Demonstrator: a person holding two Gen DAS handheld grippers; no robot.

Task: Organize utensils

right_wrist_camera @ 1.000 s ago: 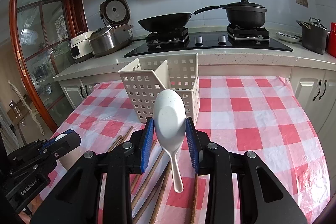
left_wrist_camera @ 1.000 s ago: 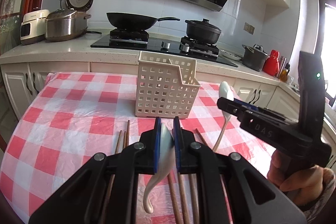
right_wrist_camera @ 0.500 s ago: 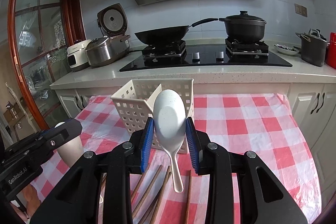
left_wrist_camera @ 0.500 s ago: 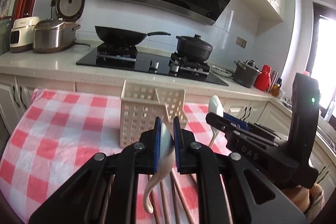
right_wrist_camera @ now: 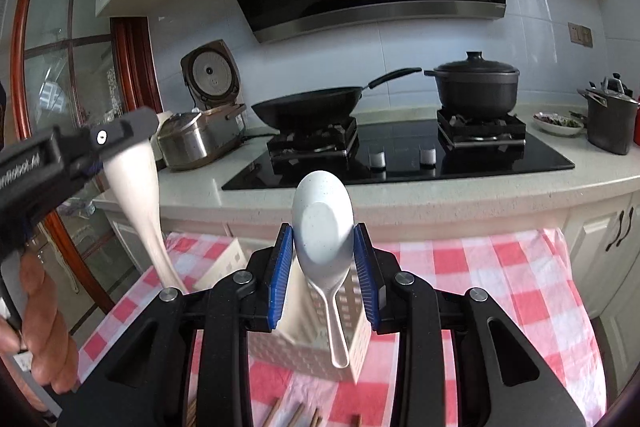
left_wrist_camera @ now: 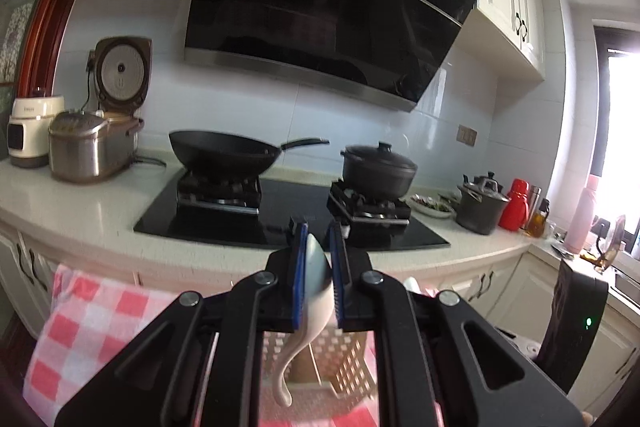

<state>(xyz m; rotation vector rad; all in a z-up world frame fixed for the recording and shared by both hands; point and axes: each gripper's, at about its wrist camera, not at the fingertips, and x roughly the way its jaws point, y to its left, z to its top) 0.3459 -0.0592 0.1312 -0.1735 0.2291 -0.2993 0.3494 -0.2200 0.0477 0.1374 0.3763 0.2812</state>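
Observation:
My right gripper is shut on the bowl of a white speckled spoon, handle hanging down in front of the perforated white basket. The basket stands on the red-and-white checked cloth. My left gripper is shut on a second white spoon, seen edge-on, with its handle hanging over the basket. In the right wrist view the left gripper is high at the left, a person's hand holding it. Its spoon hangs blurred beneath.
Ends of several brown chopsticks lie on the cloth in front of the basket. Beyond the table runs a counter with a black hob, a wok, a lidded pot and a rice cooker. A grey pot and a red flask stand at the right.
Both grippers have risen with their spoons and moved forward over the basket. The table has dropped to the bottom of both views, and the left gripper's spoon now hangs high at left.

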